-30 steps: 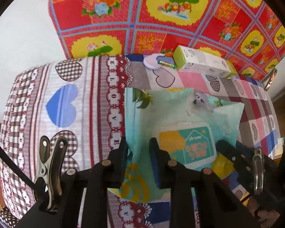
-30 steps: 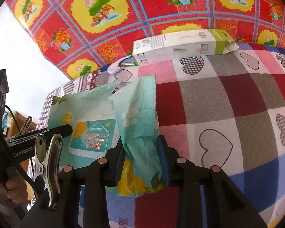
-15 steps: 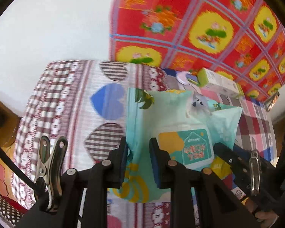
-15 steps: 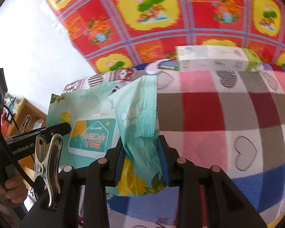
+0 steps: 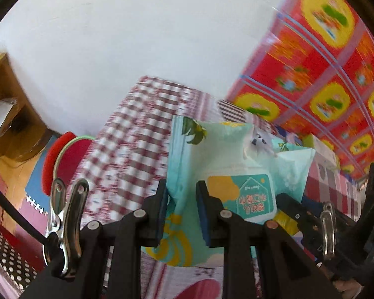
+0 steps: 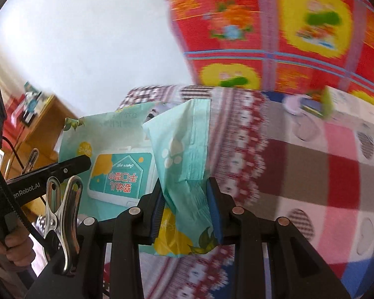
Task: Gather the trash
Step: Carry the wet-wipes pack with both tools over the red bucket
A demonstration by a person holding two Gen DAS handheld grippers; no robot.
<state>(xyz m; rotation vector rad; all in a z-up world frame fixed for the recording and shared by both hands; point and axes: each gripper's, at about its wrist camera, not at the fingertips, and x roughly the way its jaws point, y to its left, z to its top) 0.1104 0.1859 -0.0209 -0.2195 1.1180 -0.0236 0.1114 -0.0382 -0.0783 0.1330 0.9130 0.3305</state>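
Note:
A mint-green wet-wipe packet (image 5: 227, 174) with a teal and yellow label hangs above the patchwork quilt, held at both ends. My left gripper (image 5: 180, 206) is shut on its left edge. My right gripper (image 6: 185, 205) is shut on the folded right end of the same wipe packet (image 6: 184, 154). In the right wrist view the left gripper's black finger (image 6: 52, 169) crosses the packet's label. In the left wrist view the right gripper's finger (image 5: 296, 214) shows at the packet's lower right.
The checked heart-pattern quilt (image 6: 311, 169) covers the bed below. A white and green carton (image 6: 356, 114) and a pale round object (image 6: 295, 104) lie by the red floral hanging (image 6: 286, 37). A red round stool (image 5: 67, 157) and a wooden shelf (image 5: 5, 114) stand left of the bed.
Both grippers have carried the wipe packet leftward over the bed. The carton has slid off to the right, and the white wall, stool and shelf have come into view.

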